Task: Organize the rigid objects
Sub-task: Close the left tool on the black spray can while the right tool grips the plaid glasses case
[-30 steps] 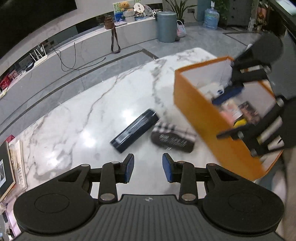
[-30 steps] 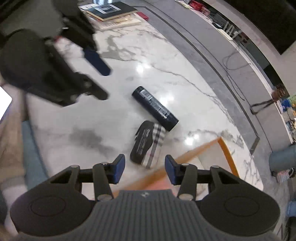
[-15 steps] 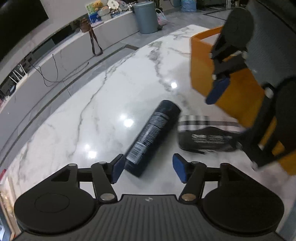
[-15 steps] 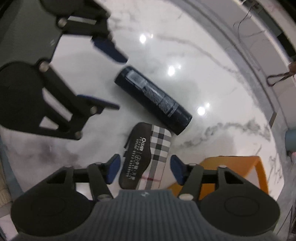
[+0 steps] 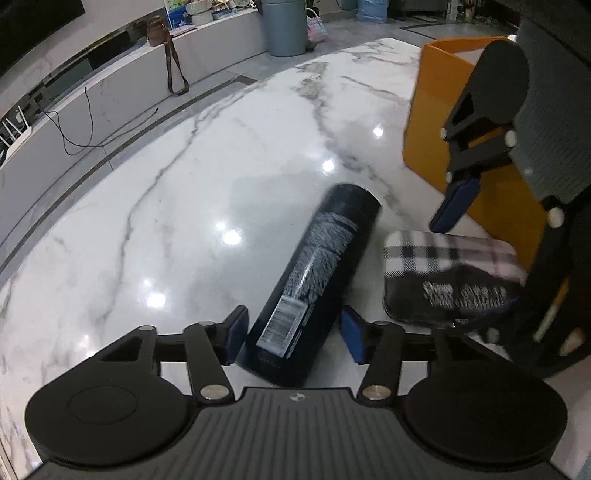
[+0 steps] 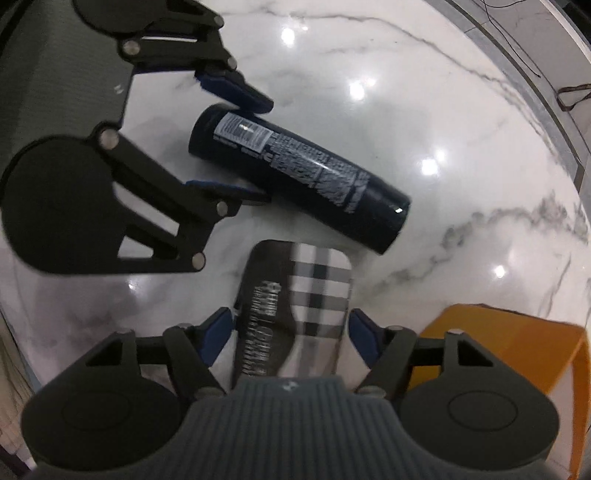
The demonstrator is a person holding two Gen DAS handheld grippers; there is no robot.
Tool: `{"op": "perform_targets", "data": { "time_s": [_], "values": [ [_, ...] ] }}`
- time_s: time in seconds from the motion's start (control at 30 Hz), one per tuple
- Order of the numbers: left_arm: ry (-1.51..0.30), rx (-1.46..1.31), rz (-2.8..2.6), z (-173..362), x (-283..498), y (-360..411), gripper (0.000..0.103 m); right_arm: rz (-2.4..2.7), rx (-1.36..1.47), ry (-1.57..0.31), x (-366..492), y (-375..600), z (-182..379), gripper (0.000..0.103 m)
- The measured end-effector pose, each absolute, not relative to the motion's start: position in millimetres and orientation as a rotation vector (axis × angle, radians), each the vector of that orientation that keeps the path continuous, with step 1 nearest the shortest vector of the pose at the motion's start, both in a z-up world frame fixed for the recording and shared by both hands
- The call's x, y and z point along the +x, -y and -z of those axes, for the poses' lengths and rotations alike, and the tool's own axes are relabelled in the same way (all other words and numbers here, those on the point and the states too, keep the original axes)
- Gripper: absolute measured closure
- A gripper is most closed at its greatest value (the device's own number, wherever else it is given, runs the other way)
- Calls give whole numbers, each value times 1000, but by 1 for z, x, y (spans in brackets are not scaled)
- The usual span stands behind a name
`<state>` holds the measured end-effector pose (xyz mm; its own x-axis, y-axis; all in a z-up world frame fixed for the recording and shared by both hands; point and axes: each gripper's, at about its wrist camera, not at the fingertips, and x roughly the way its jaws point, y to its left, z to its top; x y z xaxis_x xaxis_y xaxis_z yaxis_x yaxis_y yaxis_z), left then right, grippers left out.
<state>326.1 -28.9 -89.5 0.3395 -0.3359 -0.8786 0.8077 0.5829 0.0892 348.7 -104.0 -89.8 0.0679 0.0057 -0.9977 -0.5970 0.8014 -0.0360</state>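
A glossy white marble table (image 5: 177, 206) with grey veins carried everything, with a grey floor, a low white ledge and a grey bin (image 5: 286, 27) beyond it. A dark cylindrical spray can (image 5: 314, 277) lay on its side on the marble, its labelled base end between the blue pads of the left gripper (image 5: 293, 334); those jaws had just been closing around the can, and whether the pads already pressed on it could not be told. Just beside the can lay a flat case (image 6: 295, 306) with a plaid half and a black printed half, its near end between the fingers of the right gripper (image 6: 290, 336), which pointed down at it. Those jaws had just been opening and stood apart, a small gap showing on each side of the case. An orange box (image 5: 443, 122) stood on the table just beyond the case.
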Motion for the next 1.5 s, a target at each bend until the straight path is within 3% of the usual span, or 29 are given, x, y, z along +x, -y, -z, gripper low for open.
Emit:
{"op": "perform_targets", "data": {
  "time_s": [0.13,0.33,0.7,0.83,1.03,1.5],
  "values": [
    [-1004,602,783,86,306,20,57,-438,-518,-1411,334,93,89,37],
    [-1126,556,671,80,260,-21,57,-410,-366,-1406,293,79,84,37],
    [-1323,432,518,73,178,-79,57,-354,-162,-1208,190,50,73,37],
    [-1327,415,502,70,171,-86,56,-331,-180,-1097,160,40,76,35],
    [-1231,408,544,66,173,-80,34,-313,-71,-1053,150,65,84,27],
    [-1279,379,480,71,189,-70,45,-342,-120,-1035,149,60,92,33]
  ]
}}
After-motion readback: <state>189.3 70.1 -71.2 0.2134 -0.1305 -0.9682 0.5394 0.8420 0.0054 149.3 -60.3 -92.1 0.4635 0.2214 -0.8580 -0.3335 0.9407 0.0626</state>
